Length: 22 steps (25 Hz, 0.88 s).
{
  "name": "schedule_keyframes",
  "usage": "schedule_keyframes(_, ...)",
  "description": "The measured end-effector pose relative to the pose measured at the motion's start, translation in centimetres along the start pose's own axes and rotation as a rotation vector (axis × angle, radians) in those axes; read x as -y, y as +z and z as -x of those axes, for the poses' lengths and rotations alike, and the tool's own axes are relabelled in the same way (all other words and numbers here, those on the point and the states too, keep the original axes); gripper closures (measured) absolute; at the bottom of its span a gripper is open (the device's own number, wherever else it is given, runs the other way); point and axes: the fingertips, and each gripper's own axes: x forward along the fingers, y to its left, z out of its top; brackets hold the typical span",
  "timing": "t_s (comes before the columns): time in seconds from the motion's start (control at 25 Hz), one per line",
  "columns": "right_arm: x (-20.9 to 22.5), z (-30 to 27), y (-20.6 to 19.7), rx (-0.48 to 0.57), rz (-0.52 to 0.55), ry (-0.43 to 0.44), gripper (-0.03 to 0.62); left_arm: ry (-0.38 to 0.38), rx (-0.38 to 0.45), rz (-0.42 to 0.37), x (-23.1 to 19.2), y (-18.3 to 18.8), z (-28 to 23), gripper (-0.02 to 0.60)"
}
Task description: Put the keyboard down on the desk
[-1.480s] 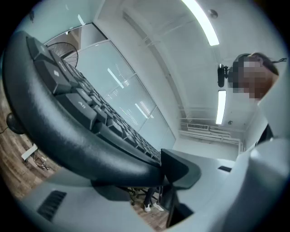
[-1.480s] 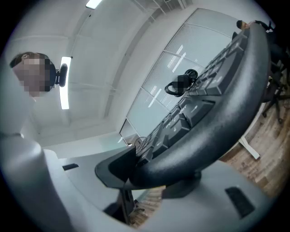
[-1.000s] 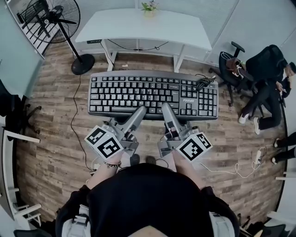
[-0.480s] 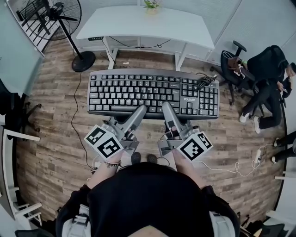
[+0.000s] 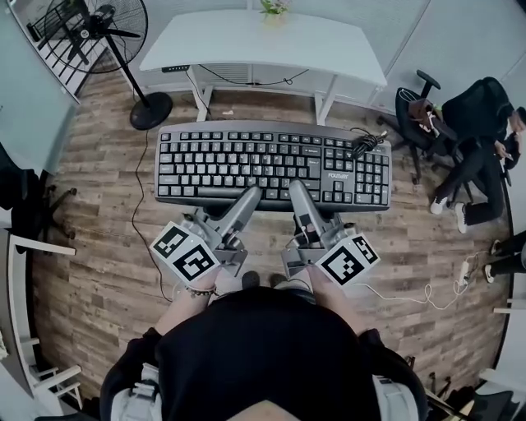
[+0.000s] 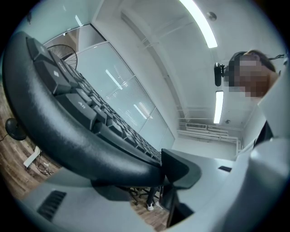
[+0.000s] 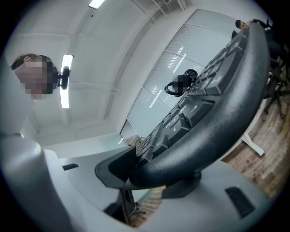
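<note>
Two grippers are carrying the black keyboard (image 5: 271, 164) for you, one at each side of the middle of its near edge. Your left gripper (image 5: 249, 197) pinches that rounded front rim, one jaw over the bottom key row and the other under the case. Your right gripper (image 5: 297, 192) clamps the same rim just beside it in the same way. Both gripper views show the pads pressed against the plastic.

The keyboard hangs level in the air above the wood-plank floor (image 5: 90, 247), keys up. It is on your side of the white tabletop (image 5: 263, 45) and does not touch it. Its coiled cable (image 5: 364, 145) rests on top of it, above the number pad.

White legends mark the keys, and a small white brand mark sits above the arrow keys, but all of this print is too small to read. Each gripper's cube shows black-and-white square markers.

A small potted plant (image 5: 274, 8) stands at the far edge of the tabletop. A pedestal fan (image 5: 90, 33) stands on the floor to the left. A person in dark clothes (image 5: 477, 123) sits at the right, near an office chair (image 5: 415, 103).
</note>
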Motion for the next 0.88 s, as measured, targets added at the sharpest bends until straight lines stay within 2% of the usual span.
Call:
schedule_keyframes(0.56, 0.4, -0.4, 0.0, 0.018, -0.002, -0.03, 0.431, -0.022, -0.024, 0.004, -0.6, 0.1, -0.5, 0.359)
schedule_keyframes(0.88, 0.7, -0.3, 0.0, 0.024, 0.004, 0.0, 0.431, -0.021, -0.003, -0.021, -0.6, -0.2, -0.6, 0.359)
